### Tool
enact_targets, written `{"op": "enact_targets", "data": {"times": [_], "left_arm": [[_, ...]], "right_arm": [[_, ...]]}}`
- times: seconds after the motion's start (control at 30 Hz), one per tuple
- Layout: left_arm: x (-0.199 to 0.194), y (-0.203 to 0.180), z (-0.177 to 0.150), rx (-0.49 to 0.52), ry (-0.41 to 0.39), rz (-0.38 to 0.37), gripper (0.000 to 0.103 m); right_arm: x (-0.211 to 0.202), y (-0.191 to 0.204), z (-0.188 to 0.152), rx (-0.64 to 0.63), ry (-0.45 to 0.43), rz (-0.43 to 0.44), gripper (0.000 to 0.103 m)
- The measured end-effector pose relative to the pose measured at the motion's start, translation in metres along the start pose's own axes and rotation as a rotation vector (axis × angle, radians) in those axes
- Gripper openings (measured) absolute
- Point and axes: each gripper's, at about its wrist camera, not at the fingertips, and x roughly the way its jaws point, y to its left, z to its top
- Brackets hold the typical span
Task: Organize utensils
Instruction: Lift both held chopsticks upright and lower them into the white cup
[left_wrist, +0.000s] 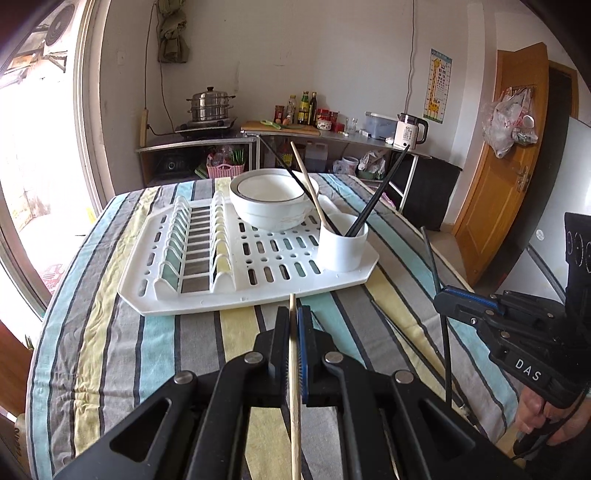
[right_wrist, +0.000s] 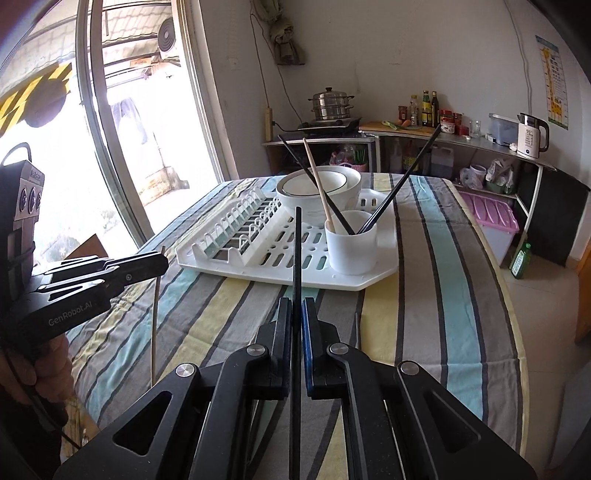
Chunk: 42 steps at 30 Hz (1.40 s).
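My left gripper (left_wrist: 293, 314) is shut on a wooden chopstick (left_wrist: 294, 398) that runs upright between its jaws, above the striped tablecloth. My right gripper (right_wrist: 296, 306) is shut on a black chopstick (right_wrist: 296, 251), also upright. A white utensil cup (left_wrist: 343, 242) stands at the right front of a white drying rack (left_wrist: 207, 291). The cup holds a wooden chopstick (left_wrist: 308, 184) and two black chopsticks (left_wrist: 380, 188). The right gripper shows in the left wrist view (left_wrist: 443, 297). The left gripper shows in the right wrist view (right_wrist: 159, 262).
White bowls (left_wrist: 273, 199) are stacked at the back of the rack. The rack has a plate slot row (left_wrist: 192, 243) at its left. The table (left_wrist: 110, 332) has a striped cloth; its right edge drops to the floor. A counter with a pot and kettle (left_wrist: 410, 129) stands behind.
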Motion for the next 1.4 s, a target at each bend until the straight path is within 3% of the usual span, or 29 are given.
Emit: {"op": "enact_targets", "data": {"times": [0.27, 0.77, 1.03, 1.4], "left_arm": [[-0.036, -0.003, 0.004, 0.0, -0.073, -0.013, 0.005], [-0.051, -0.007, 0.009, 0.0, -0.11, -0.03, 0.005], [-0.041, -0.012, 0.033, 0.011, -0.118, -0.042, 0.005], [-0.011, -0.026, 0.089, 0.03, -0.132, -0.083, 0.005]], "right_arm": [[-0.03, -0.001, 0.0, 0.009, -0.073, 0.002, 0.005], [-0.051, -0.004, 0.002, 0.015, -0.126, -0.005, 0.005], [-0.053, -0.008, 0.02, 0.002, -0.153, -0.019, 0.005], [-0.045, -0.024, 0.071, -0.009, -0.212, -0.047, 0.005]]}}
